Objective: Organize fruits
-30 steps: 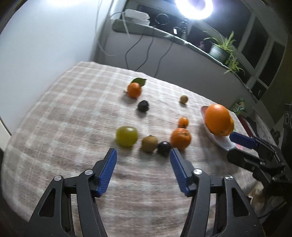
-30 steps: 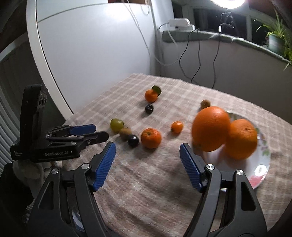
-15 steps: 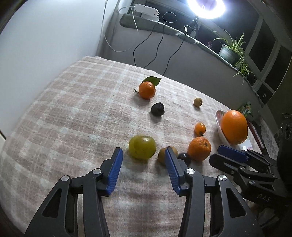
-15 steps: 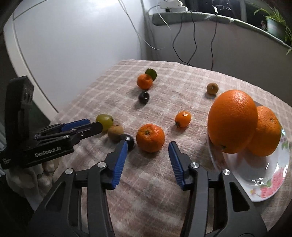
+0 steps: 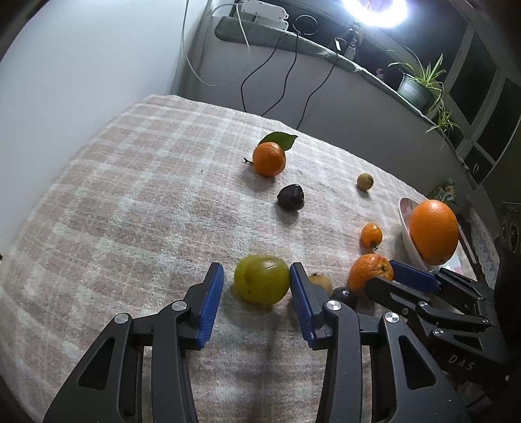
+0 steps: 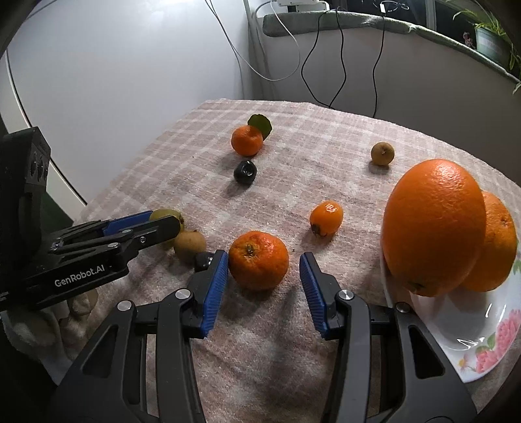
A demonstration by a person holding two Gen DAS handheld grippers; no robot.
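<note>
1. Holding the left gripper point(image 5: 255, 271) low over the checked cloth point(image 5: 130, 211) on the desk, jaws apart and just now having been closing, with the green fruit point(image 5: 262, 283) sitting between them; touching it with the jaw on the picture's right, leaving a gap at the other jaw.
2. Holding the right gripper point(image 6: 263, 260) just beside it, jaws apart after having just been closing, with the near mandarin point(image 6: 259, 260) between them; touching the fruit with the jaw on the picture's left, leaving a gap at the other.
3. Crowding between the two grippers: a brown fruit point(image 6: 189, 244) and a small dark fruit point(image 6: 202, 260), lying close together on the cloth.
4. Resting to the right of the right gripper: a white flowered plate point(image 6: 472, 341), carrying a large orange point(image 6: 433, 224) leaning against a second orange point(image 6: 499, 247).
5. Lying a little further out, between near mandarin and plate: a small oval orange fruit point(image 6: 326, 217).
6. Sitting further back, apart from the rest: a dark round fruit point(image 6: 245, 172), a leafed mandarin point(image 6: 246, 140) behind it, and a small yellow-brown fruit point(image 6: 382, 153) off to the right.
7. Hanging down the wall beyond the desk: black and white cables point(image 6: 338, 65).
8. Glaring from above the ledge: a ring light point(image 5: 374, 9), with a potted plant point(image 5: 420, 84) standing to its right.
</note>
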